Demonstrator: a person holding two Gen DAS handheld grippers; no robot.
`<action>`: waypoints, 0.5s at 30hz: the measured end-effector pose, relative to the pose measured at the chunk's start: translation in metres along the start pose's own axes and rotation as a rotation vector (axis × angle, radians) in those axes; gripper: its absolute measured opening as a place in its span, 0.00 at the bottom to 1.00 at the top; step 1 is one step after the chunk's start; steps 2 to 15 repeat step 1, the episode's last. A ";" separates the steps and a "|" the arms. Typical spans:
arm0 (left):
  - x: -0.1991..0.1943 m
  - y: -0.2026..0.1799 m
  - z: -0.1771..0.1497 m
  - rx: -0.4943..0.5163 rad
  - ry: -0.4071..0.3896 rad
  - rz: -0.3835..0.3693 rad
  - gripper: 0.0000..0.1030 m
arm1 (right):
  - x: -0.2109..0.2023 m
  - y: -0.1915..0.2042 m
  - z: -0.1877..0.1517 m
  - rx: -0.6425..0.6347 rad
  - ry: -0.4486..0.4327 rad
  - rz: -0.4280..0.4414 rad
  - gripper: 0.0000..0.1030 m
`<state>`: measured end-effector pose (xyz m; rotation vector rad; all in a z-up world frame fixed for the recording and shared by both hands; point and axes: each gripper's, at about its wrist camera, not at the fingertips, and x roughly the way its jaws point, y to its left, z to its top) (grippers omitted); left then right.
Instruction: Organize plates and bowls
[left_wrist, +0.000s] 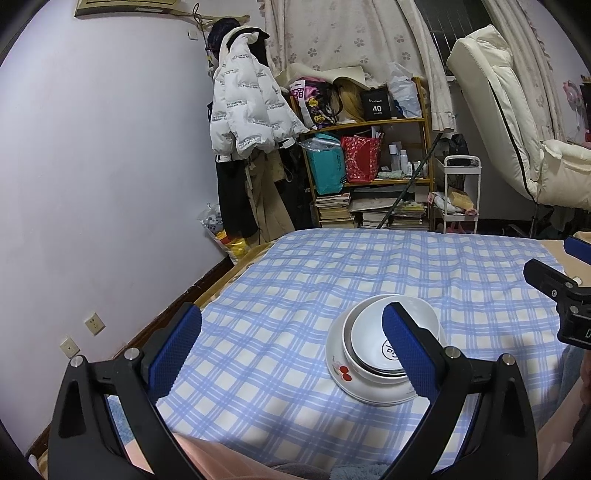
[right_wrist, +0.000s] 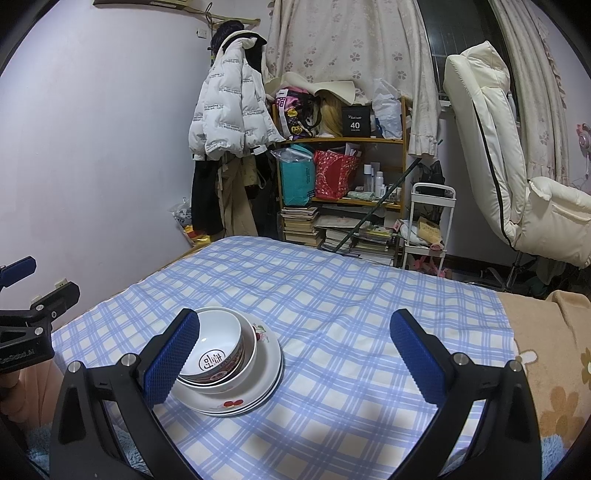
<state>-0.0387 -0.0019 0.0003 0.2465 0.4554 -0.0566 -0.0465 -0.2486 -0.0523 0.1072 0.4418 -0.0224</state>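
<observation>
- Crockery first: we see a small glazed white bowl with a dark round seal printed on its floor (right_wrist: 216, 350) nested in a wider white bowl (right_wrist: 248, 354), and that pair sits on stacked white plates painted with red cherries (right_wrist: 258, 391). The whole pile rests on the blue-and-white checked cloth (right_wrist: 332, 314), towards the near side of the bed.
- We judge this order deliberate: widest and flattest at the bottom, deepest and narrowest on top, so each rim cradles the next and the pile stays steady on a soft surface.
- From the left wrist view a grey metallic rim seems to show between the bowls; we cannot tell if it is a separate steel bowl.
- Surfaces look hard, smooth and glossy, likely ceramic or melamine; the small bowl's outer wall carries a dark patterned band.
- Our left claw (left_wrist: 291, 347) hangs spread wide and empty, the pile lying just behind its right finger, untouched.
- Our right claw (right_wrist: 295, 354) is likewise spread wide, holding nothing, with the pile behind its left finger.
- Both claws carry ribbed blue rubber pads (right_wrist: 417, 362) on black frames, suited to gripping slick rims.
- Beyond the cloth we see a tan flower-printed blanket (right_wrist: 554, 369), a cluttered wooden shelf of books and bags (right_wrist: 340, 177), and a cream padded recliner chair (right_wrist: 498, 147).
- With everything nested, we judge the sorting essentially finished.
</observation>
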 end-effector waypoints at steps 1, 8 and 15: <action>0.000 0.000 0.000 -0.001 0.000 0.000 0.94 | 0.000 -0.001 0.000 -0.001 0.000 -0.001 1.00; 0.000 0.000 0.000 -0.001 0.000 0.000 0.94 | 0.000 -0.001 0.000 -0.001 0.000 -0.001 1.00; 0.000 0.000 0.000 -0.001 0.000 0.000 0.94 | 0.000 -0.001 0.000 -0.001 0.000 -0.001 1.00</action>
